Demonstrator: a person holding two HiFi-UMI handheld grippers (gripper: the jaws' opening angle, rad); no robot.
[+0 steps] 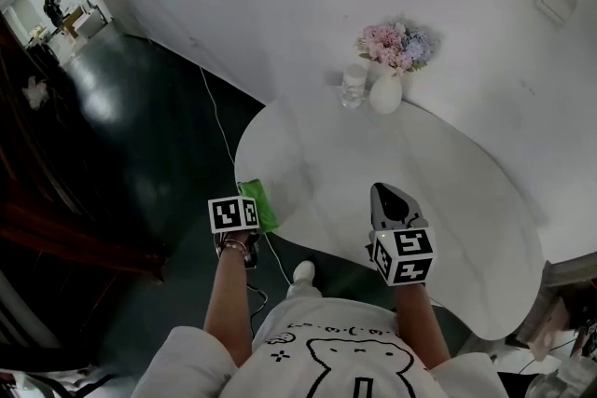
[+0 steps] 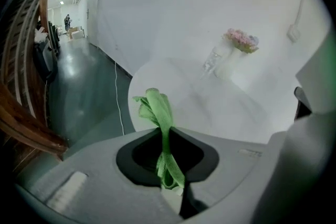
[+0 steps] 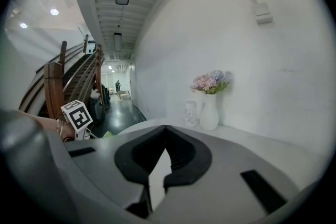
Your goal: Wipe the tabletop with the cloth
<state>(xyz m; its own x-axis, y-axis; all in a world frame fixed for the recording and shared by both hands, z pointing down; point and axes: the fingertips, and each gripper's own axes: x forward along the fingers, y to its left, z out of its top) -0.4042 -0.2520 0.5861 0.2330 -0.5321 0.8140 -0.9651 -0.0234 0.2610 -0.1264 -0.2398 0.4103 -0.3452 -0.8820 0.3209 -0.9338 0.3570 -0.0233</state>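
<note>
Left gripper (image 1: pixel 244 217) is pinching a green cloth (image 2: pixel 159 113) at the left edge of the table (image 1: pixel 410 154), with the bare white top stretching ahead and to its right. The cloth is standing up from the jaws as a narrow, crumpled fold. Right gripper (image 1: pixel 386 200), jaws pressed together on nothing, is hovering over the near edge.

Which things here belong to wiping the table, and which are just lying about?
Job: cloth, held by the left gripper; table.
Lying about: vase of flowers, jar, floor cable.
</note>
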